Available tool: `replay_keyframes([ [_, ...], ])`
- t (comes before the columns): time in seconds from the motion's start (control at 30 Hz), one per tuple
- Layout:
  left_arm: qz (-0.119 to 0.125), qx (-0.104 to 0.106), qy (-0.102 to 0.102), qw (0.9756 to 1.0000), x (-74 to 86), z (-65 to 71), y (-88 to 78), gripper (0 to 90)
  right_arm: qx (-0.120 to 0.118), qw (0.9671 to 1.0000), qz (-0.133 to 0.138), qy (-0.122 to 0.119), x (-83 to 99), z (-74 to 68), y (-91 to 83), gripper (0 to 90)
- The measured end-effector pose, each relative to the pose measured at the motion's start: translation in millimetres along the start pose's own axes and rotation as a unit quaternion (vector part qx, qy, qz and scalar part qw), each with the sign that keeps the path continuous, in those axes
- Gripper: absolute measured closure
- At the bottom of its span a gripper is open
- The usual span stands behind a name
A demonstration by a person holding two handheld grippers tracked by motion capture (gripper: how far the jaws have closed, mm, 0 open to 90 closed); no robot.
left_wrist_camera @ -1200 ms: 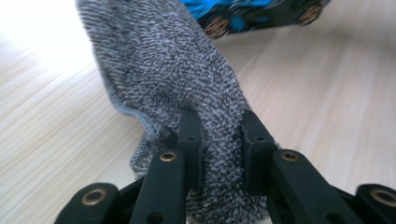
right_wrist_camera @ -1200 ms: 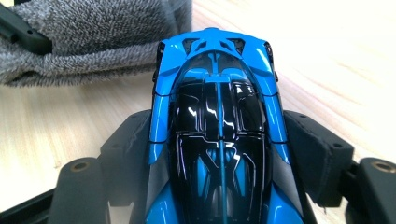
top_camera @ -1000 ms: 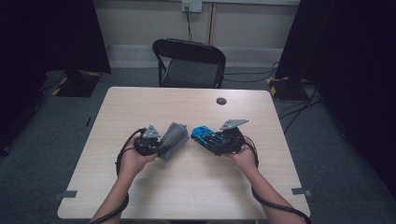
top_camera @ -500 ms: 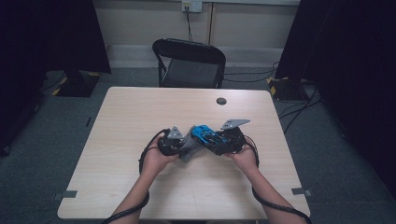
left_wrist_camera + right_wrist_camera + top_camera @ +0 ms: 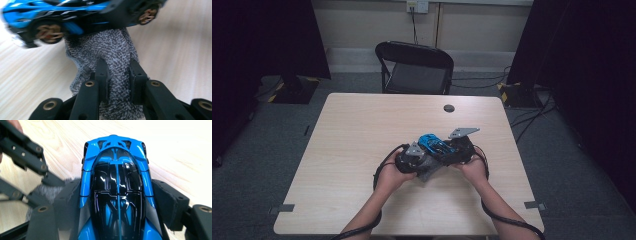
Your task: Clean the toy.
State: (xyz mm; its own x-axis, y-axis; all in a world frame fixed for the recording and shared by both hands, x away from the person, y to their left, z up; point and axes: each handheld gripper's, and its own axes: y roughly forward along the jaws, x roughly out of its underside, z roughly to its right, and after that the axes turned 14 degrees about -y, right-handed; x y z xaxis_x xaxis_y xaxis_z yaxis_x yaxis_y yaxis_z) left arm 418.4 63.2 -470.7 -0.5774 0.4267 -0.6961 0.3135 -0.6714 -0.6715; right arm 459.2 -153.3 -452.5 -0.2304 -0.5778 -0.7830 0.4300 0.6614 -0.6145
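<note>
Versus one second earlier: left gripper shifted rightward across the table, from well apart to directly against the right gripper. Cloth carried along with it; formerly clear of the car, now touching its underside. Right gripper and car unchanged in place.

Left gripper: jaws clenched on a fold of grey knitted cloth, pads pressing it from both sides. Cloth bunched upward between the jaws, upper end against the car just behind a bronze-hubbed wheel.

Right gripper: jaws spread wide and grasping the blue car across its flanks, one pad on each side of the body. Nose of the car pointing away from the camera, glossy black canopy uppermost. Car held slightly above the table, near the middle, toward the person's edge.

Surroundings: left gripper and a tuft of cloth seen at the left of the right gripper view, just beside the car. Small dark round disc on the far part of the table, well apart from both grippers. Black folding chair beyond the far edge. Cables trailing from both grippers toward the near edge. Obstructions: the two grippers overlap in the high view, hiding most of the cloth; exact contact line under the car not discernible there.
</note>
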Motion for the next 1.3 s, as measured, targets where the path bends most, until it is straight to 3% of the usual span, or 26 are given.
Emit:
replay_keyframes([
  [0.5,-0.007,0.056,0.016,0.9983,3.3,20.8,12.3,73.8,0.003,1.0,0.003,0.004,0.2,0.2,2.9,28.0],
  [0.7,-0.01,0.062,0.016,0.9979,3.6,22.0,12.5,73.7,0.002,1.0,0.004,0.004,-0.4,1.0,2.4,27.9],
  [0.83,-0.009,0.045,0.007,0.9989,4.7,13.5,6.7,73.6,0.002,0.9999,0.011,0.005,-2.5,1.1,-1.3,28.0],
  [1.03,-0.008,-0.001,-0.01,0.9999,6.6,-11.5,-16.0,73.6,0.0,0.9999,0.016,0.002,-5.4,0.2,-5.9,28.0],
  [1.2,0.005,-0.05,-0.043,0.9978,10.8,-41.7,-38.9,73.7,-0.001,0.9999,0.016,0.0,-5.8,-1.8,-5.3,27.9],
  [1.3,0.013,-0.068,-0.058,0.9959,12.1,-54.4,-48.2,73.7,-0.004,0.9999,0.014,-0.002,-6.0,-4.0,-3.9,28.0],
])
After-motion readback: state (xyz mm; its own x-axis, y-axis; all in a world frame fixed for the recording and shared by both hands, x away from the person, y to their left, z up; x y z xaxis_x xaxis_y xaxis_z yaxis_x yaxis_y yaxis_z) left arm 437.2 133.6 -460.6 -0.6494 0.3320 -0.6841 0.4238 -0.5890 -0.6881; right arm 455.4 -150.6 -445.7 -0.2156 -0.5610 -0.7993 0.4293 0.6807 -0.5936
